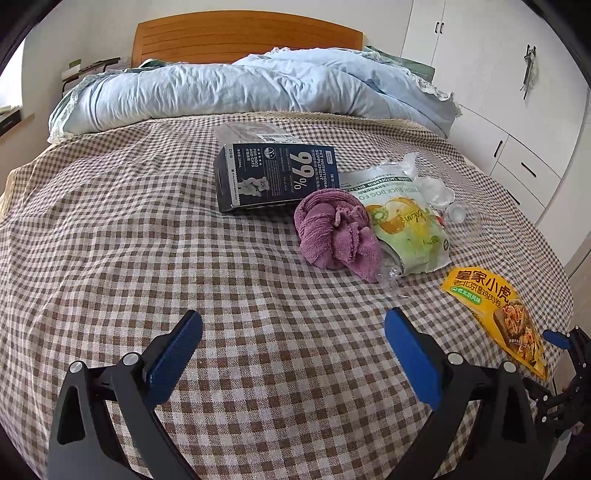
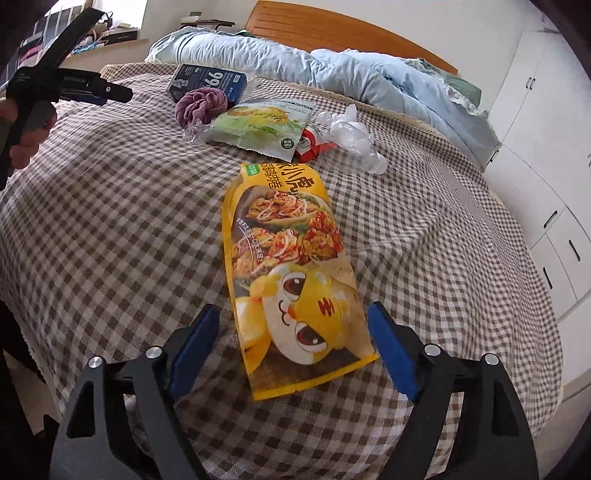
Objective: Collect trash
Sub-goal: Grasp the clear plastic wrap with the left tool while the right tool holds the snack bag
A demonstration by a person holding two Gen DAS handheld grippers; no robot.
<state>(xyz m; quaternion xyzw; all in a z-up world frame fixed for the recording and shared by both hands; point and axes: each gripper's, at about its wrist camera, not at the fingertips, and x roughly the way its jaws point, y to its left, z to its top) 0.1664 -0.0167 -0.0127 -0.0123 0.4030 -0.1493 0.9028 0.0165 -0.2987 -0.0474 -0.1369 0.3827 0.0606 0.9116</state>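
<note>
Trash lies on the checked bedspread (image 1: 147, 240). Nearest in the right wrist view is a yellow snack bag (image 2: 288, 258), flat on the bed, its near end between the jaws of my right gripper (image 2: 291, 314). The jaws stand open and the pads do not press on the bag. In the left wrist view the same yellow snack bag (image 1: 495, 310) lies at the right. My left gripper (image 1: 293, 321) is open over bare bedspread, short of a purple cloth (image 1: 336, 229), a green dog-food pouch (image 1: 402, 218), a dark blue box (image 1: 273, 177) and a crushed clear bottle (image 1: 454, 210).
A red and white wrapper (image 2: 310, 144) lies beside the pouch. A rumpled blue duvet (image 1: 240, 88) and a wooden headboard (image 1: 247, 35) lie beyond. White cupboards (image 1: 517, 110) stand to the right of the bed. A hand (image 2: 29, 136) holds the left gripper.
</note>
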